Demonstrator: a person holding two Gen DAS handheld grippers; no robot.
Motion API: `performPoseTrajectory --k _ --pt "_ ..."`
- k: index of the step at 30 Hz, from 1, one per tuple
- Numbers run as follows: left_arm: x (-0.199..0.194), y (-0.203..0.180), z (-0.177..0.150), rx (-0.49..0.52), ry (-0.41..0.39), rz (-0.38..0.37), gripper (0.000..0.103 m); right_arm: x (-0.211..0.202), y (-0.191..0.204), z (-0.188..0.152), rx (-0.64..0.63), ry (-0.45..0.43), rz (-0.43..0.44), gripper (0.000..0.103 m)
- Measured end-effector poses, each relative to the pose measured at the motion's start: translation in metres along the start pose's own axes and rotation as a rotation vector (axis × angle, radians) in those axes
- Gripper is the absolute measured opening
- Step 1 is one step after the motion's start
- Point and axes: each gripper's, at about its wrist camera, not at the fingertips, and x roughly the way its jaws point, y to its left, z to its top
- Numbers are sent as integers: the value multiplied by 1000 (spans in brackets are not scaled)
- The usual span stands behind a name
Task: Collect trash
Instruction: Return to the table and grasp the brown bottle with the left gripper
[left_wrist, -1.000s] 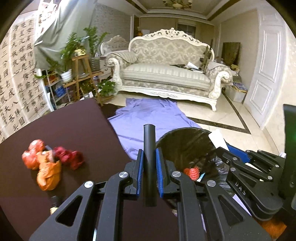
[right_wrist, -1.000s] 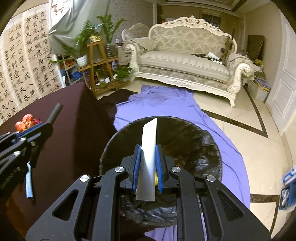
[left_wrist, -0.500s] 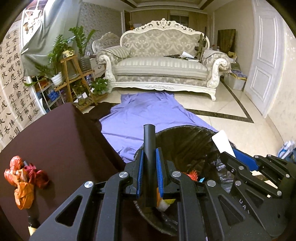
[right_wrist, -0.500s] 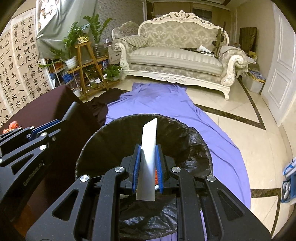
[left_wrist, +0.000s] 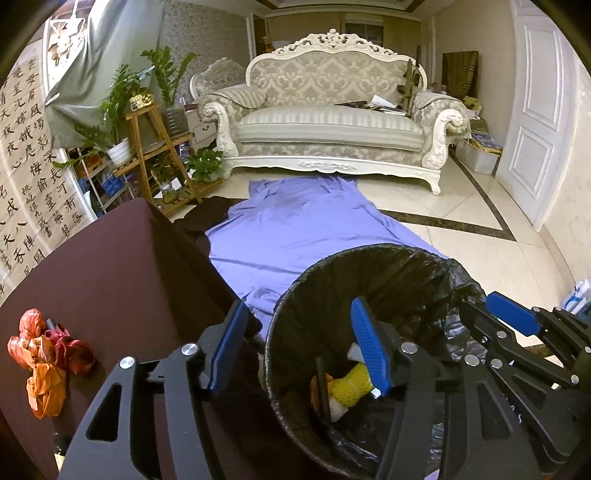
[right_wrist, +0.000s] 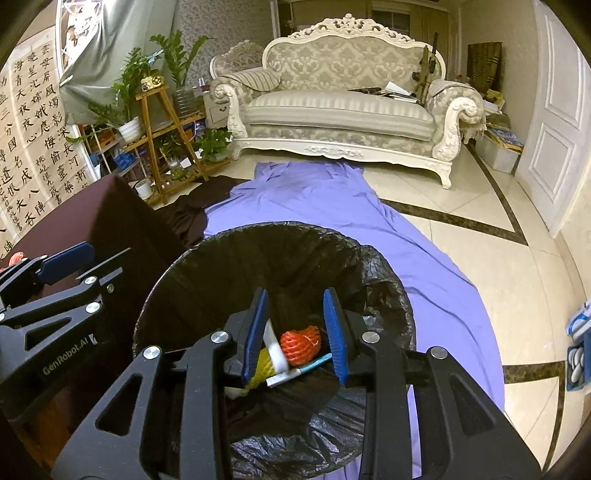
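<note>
Now both spread: left hand-held gripper (left_wrist: 301, 343) straddles bin rim (left_wrist: 280, 306); right hand-held gripper (right_wrist: 297, 332) above bin opening.

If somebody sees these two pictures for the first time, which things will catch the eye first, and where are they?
The black-lined trash bin sits directly under both open grippers, left gripper and right gripper, with an orange rope bundle and yellow rope inside. Behind it a purple sheet runs across the floor to the ornate white sofa. Crumpled red and orange plastic bags lie on the dark table at left.
</note>
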Motion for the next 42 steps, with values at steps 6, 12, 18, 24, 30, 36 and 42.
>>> performPoseTrajectory --k 6,12,18,24,30,36,42 --pt "-8 7 -2 -15 1 17 62 -3 2 -2 -4 -1 6 33" --pt "-24 26 -8 -47 2 32 62 -15 22 -6 -22 -5 30 40" --pt "-47 56 -20 -90 -8 62 63 -26 48 -10 -55 -7 67 40" --pt "-72 93 -39 -151 -9 120 63 -36 86 -16 -106 -4 125 40" --pt "-92 128 -58 -210 -6 183 65 -45 125 -24 -167 2 192 41" --pt "-105 157 -85 -263 20 238 66 -55 165 -38 -232 16 255 41" --pt "-109 165 -102 -290 35 239 66 -62 187 -48 -281 27 281 41"
